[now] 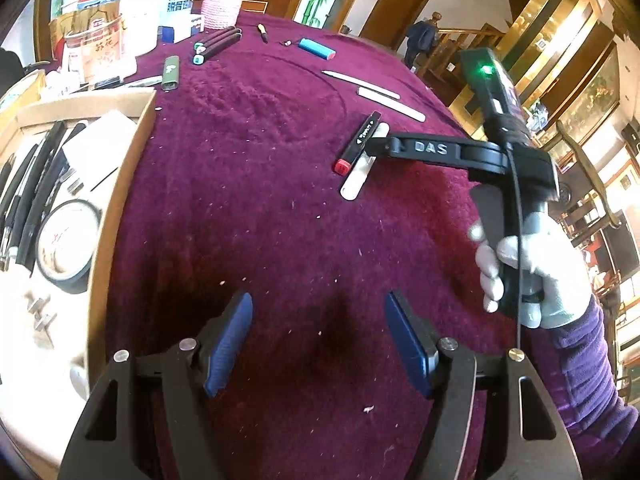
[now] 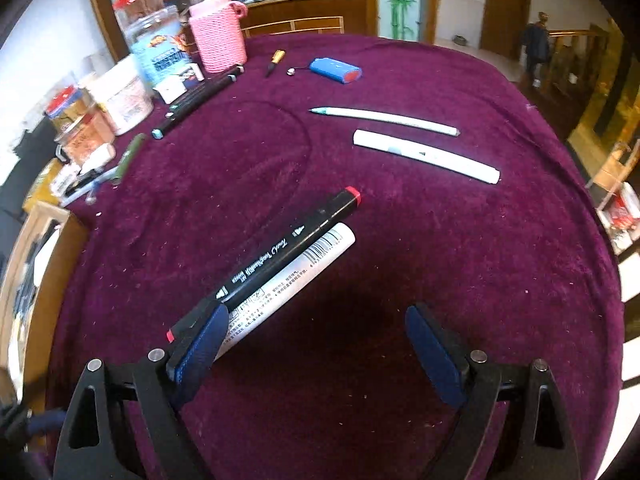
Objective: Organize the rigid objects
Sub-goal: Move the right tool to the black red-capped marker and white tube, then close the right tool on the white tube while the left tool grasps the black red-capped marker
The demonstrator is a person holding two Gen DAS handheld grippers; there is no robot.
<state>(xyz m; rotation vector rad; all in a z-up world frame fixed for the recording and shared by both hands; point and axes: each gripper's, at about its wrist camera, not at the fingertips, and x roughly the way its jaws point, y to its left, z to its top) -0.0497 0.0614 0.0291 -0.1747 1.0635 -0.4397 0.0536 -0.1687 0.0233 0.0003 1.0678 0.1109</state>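
Purple velvet cloth (image 1: 280,220) covered the round table, flecked with pale crumbs. At the far left of the left wrist view, an open cardboard box (image 1: 120,184) sat on the table edge, holding black pens, a roll of black tape (image 1: 66,248) and some small metal pieces. Just right of it, the left gripper (image 1: 318,340) hung over bare cloth with its blue pads well apart and nothing between them.

Further back, a green lighter (image 1: 171,73) lay near a cluster of dark markers (image 1: 216,45), with a pink knitted bottle sleeve (image 2: 218,36) and several jars behind them. A blue lighter (image 2: 336,70) lay beyond the middle, and nearer were a slim white pen (image 2: 384,119) and a thick white marker (image 2: 426,155), roughly parallel and close together.

Near the centre, a black marker with red caps (image 2: 280,248) and a white barcoded marker (image 2: 296,272) lay side by side, touching. The right gripper (image 2: 316,350) was spread wide over the cloth; its left pad sat over the near ends of that pair, but whether it touched them could not be told, and the right pad stood well clear, so nothing was clamped.

On the right of the left wrist view, a gloved hand (image 1: 532,276) in a purple sleeve gripped that tool's handle.
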